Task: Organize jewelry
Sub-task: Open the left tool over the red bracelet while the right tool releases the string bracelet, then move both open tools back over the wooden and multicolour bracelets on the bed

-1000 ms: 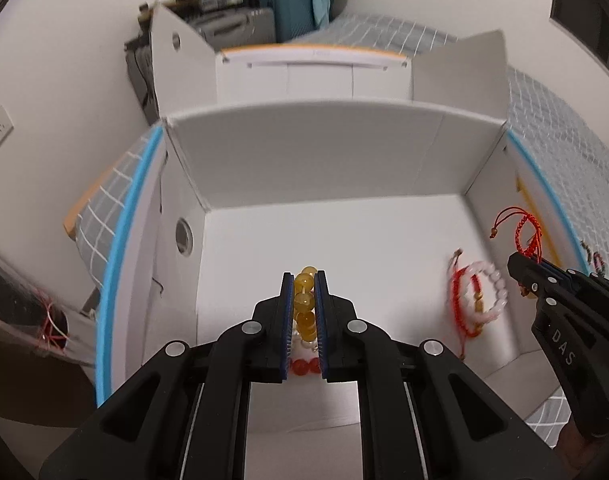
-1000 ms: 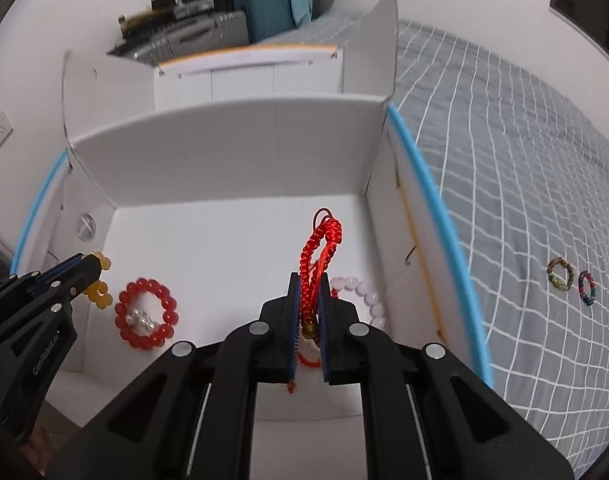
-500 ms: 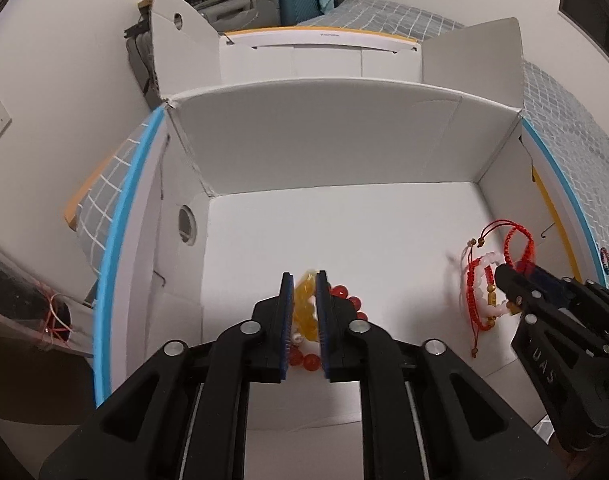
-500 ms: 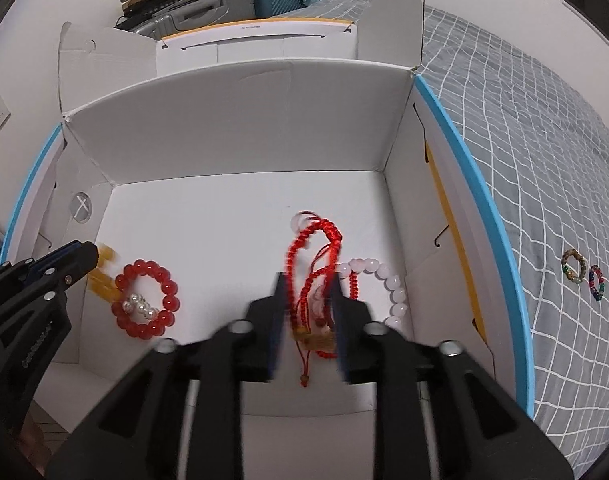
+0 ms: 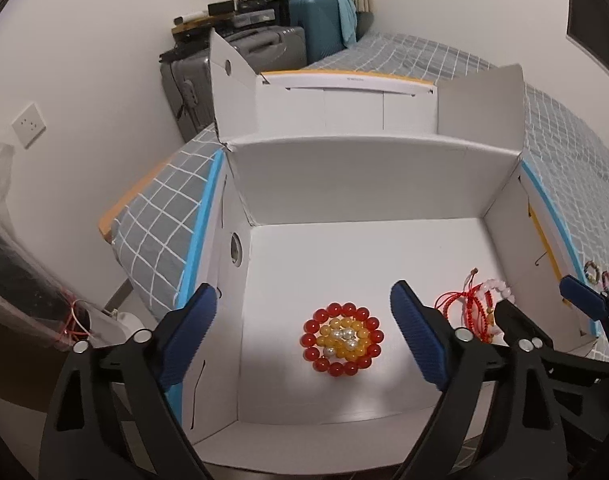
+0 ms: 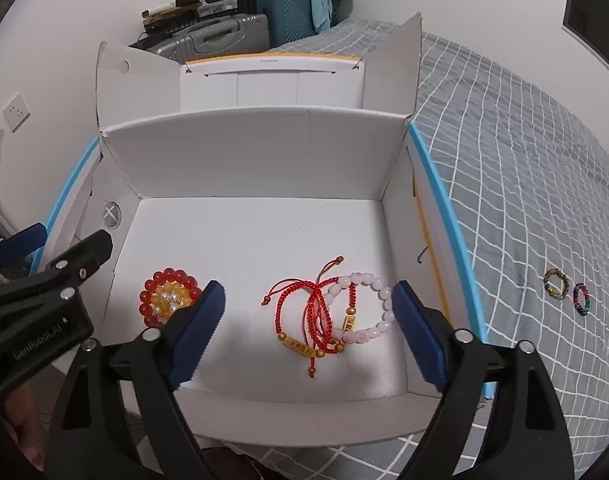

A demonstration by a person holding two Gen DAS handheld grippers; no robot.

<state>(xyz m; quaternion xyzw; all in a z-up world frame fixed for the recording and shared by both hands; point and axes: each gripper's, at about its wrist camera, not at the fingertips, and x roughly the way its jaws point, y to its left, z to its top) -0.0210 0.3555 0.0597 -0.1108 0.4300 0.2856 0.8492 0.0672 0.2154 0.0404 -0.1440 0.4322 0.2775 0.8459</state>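
the red bead bracelet [image 5: 343, 339] is lying flat on the white floor of the open cardboard box [image 5: 344, 176], toward the left side, with the yellow bead bracelet [image 5: 346, 340] nested inside its ring and a small cluster of pearl beads [image 5: 341, 337] sitting at the centre. toward the right side, the red cord bracelets [image 6: 308, 312] with gold charms are lying tangled across the pink bead bracelet [image 6: 366, 308], touching and overlapping it. two small multicoloured bead rings [image 6: 568, 288] are lying outside the box on the grey checked bedspread [image 6: 544, 160], well apart from the rest.

i am holding my left gripper [image 5: 302, 332] above the nested pile with its jaws spread wide and nothing between them. my right gripper [image 6: 308, 328] is likewise spread wide and empty, hovering over the cord-and-pink pile.

judgement: both loads appear delivered, and the two rings on the bedspread are probably the remaining work.

risks from here:
- i am hanging low over loose items; dropping or sweeping sideways could let a pad catch a cord loop and drag the pile.
- the two grippers are close together; crossing paths could cause a collision.
- the rings are small and resting on soft fabric; closing on them could pinch the bedspread instead or push a ring into the cloth.
- the box wall near the rings is tall; clipping it could shift the box.
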